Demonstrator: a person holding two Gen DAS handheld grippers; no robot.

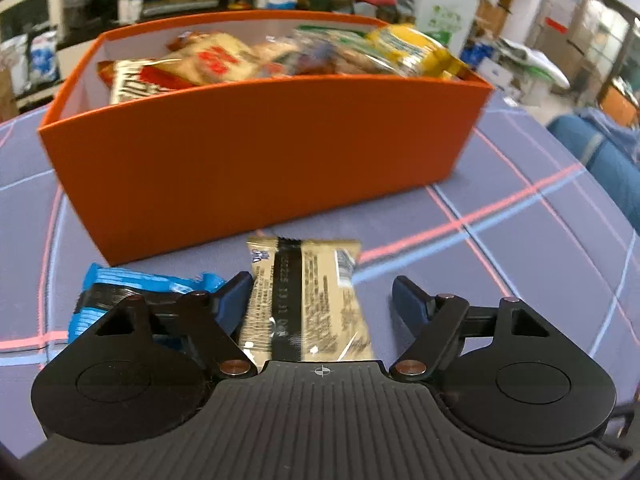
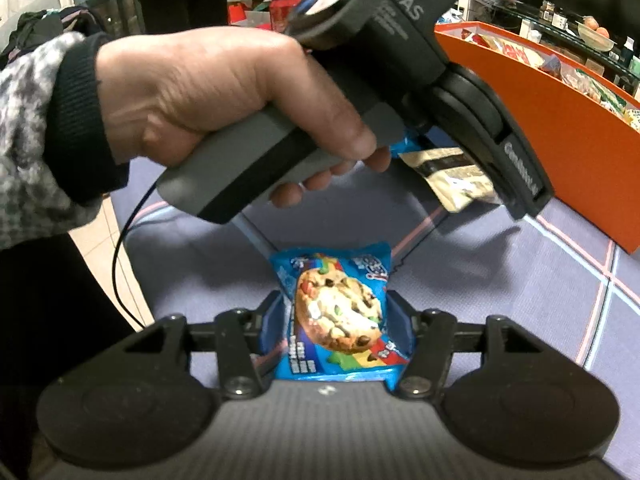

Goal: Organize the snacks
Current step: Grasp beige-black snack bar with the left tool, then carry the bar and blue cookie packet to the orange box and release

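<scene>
Nearest in the right wrist view, the right gripper (image 2: 334,312) has its fingers around a blue cookie packet (image 2: 338,312) on the table (image 2: 520,280), seemingly grasping it. The left gripper (image 1: 316,296) straddles a beige snack bar (image 1: 304,300); one finger touches it, the other stands clear, so it is not yet gripped. A second blue packet (image 1: 120,292) lies just beside it. Beyond, the orange box (image 1: 260,160) already holds many snacks, so I judge the sorting mostly done, with these three left.
</scene>
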